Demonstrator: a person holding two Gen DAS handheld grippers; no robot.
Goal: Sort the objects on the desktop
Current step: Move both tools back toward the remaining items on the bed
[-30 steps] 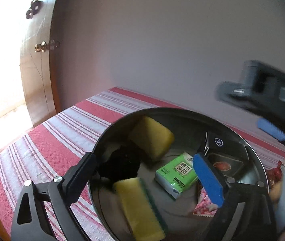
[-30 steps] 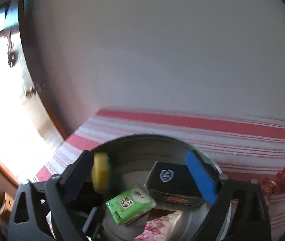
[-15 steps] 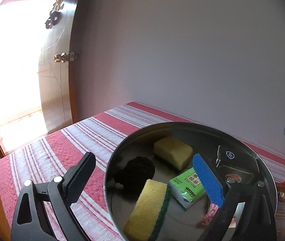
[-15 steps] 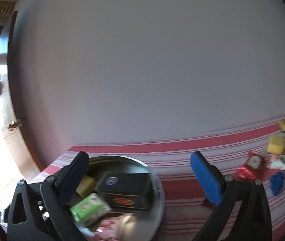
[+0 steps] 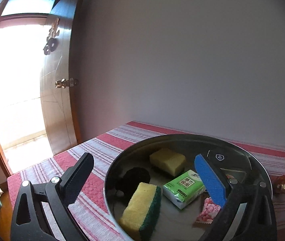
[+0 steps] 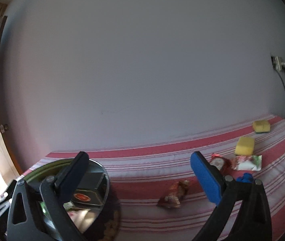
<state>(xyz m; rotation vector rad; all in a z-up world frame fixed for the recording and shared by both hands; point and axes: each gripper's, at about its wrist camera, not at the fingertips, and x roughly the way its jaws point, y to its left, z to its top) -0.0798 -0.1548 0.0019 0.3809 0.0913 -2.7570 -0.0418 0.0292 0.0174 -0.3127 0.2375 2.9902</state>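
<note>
The sorting is partway done, judging by how things lie: the metal bowl (image 5: 259, 164) on the striped tablecloth (image 6: 152, 160) already holds two sponges (image 5: 142, 206), a green tissue pack (image 5: 183, 188), a black box (image 5: 222, 157), a pink packet (image 5: 207, 210) and something dark and round that I cannot make out. The left gripper (image 5: 142, 178) hangs over the bowl with its jaws wide apart and nothing between them. The right gripper (image 6: 138, 172) is likewise spread and empty, pointing across the cloth toward the loose things: a crumpled brown wrapper (image 6: 173, 194) lies nearest, between its fingers in the view; a red wrapper (image 6: 218, 161), a white-and-green packet (image 6: 246, 161), a small blue thing (image 6: 244, 177) and two more yellow sponges (image 6: 244, 145) lie farther right. The step in hand looks like the reach for the next item. That calls for bringing the right gripper down over the brown wrapper, closing gently on its bulk, then carrying it left to the bowl
</note>
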